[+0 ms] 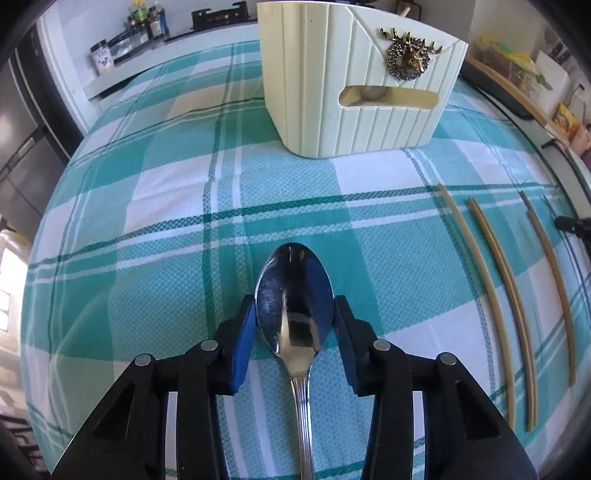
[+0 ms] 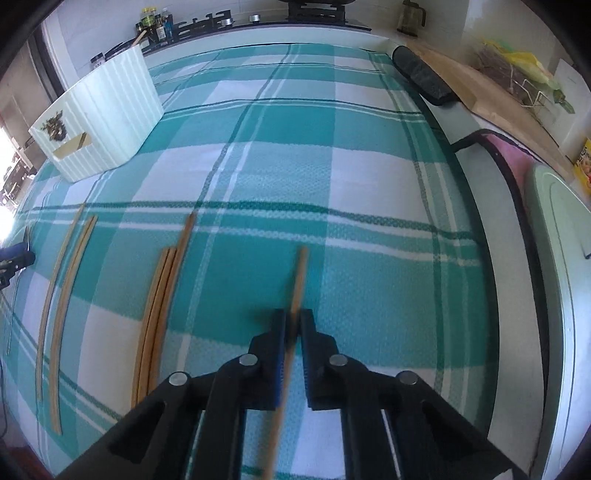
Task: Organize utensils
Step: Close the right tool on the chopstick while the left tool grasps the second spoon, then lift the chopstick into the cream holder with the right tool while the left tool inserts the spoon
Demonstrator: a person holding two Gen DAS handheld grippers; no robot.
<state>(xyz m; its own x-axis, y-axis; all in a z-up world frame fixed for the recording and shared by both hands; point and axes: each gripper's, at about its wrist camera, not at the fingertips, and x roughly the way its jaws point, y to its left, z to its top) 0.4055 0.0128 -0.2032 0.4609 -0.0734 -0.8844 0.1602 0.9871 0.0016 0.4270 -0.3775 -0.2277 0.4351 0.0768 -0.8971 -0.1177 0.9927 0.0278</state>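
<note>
**Spoon and chopstick both clamped, holder across the cloth**

Spoon (image 1: 295,310) gripped by the left gripper (image 1: 295,314) low in the middle of the left wrist view, blue pads (image 1: 245,343) pressed against either edge of the bowl, handle running down between the black fingers and out of the bottom of the frame. Bowl facing the camera, shiny, tip pointing up the frame over the checked tablecloth (image 1: 166,229).

One wooden chopstick (image 2: 297,284) pinched by the right gripper (image 2: 293,325) at lower centre of the right wrist view, jaws drawn together on it with almost no gap, tip slanting toward the middle of the frame, rear end leaving at the bottom edge. Slightly blurred.

More loose chopsticks (image 2: 159,314) flat on the cloth: three close together at lower left of the right wrist view, two more farther left, lying roughly parallel. Same kind of sticks along the right side of the left wrist view.

Cream ribbed holder (image 1: 362,81) upright at top centre of the left wrist view, well apart from the spoon, with a gold deer ornament (image 1: 408,55) on its face and a slot handle below it. Same holder at upper left of the right wrist view, a stick end poking above its rim.

Bottles (image 1: 147,22) on the counter beyond the table, upper left.
</note>
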